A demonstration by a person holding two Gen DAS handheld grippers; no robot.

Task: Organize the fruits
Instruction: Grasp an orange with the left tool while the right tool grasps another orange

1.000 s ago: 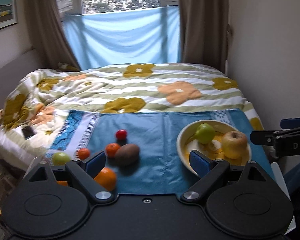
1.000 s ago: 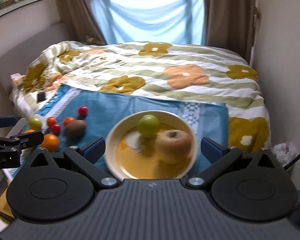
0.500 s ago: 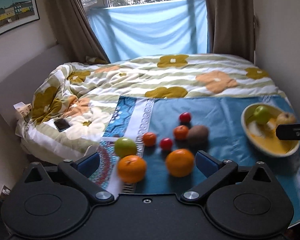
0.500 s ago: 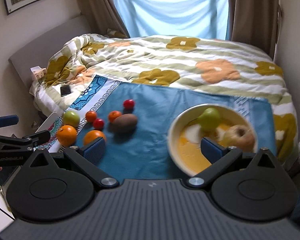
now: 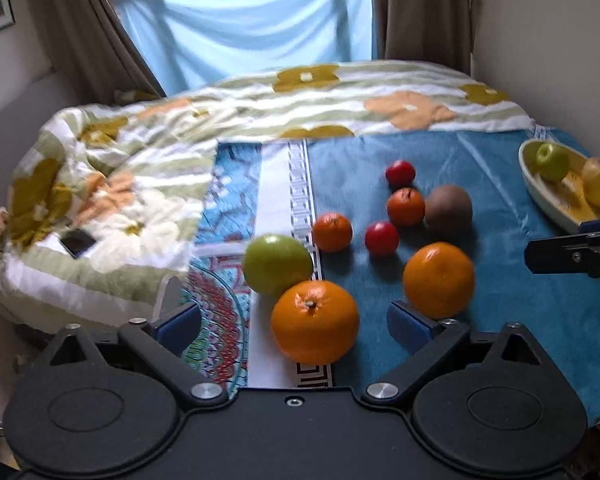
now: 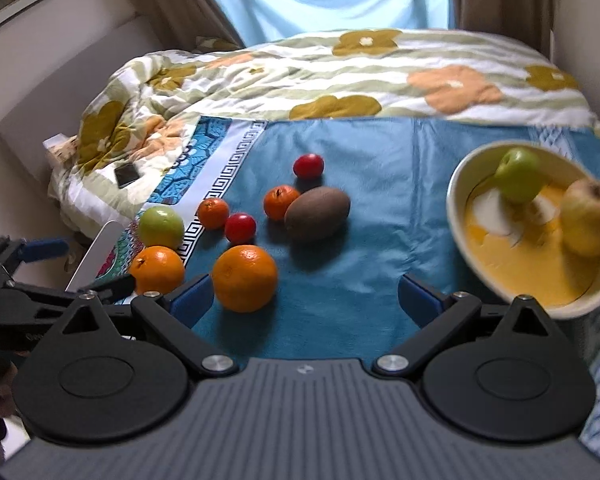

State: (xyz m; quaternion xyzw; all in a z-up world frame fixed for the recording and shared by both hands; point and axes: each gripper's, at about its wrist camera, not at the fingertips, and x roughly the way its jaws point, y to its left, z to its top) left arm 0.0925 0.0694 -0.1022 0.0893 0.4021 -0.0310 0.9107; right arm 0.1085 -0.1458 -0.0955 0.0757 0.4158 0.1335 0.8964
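Loose fruit lies on a blue cloth [image 5: 519, 312] on the bed: two large oranges [image 5: 315, 322] [image 5: 438, 279], a green apple [image 5: 278, 264], two small tangerines [image 5: 331, 232], two red fruits [image 5: 381, 238] and a brown kiwi [image 5: 447, 209]. A yellow bowl [image 6: 519, 280] at the right holds a green apple [image 6: 517, 175] and a yellow apple [image 6: 589, 216]. My left gripper [image 5: 296, 326] is open, with the nearest orange between its fingers. My right gripper [image 6: 305, 300] is open and empty over the cloth, its left finger beside the other orange [image 6: 244, 278].
A floral duvet [image 5: 260, 108] covers the bed behind the cloth. A phone [image 5: 77, 242] lies on it at the left. A patterned plate [image 5: 216, 320] sits under the left gripper's left finger. Curtains and a window stand behind; a wall runs along the right.
Both grippers have swung left and moved closer to the loose fruit. The bowl has slid toward the right edge of both views. Both stay open.
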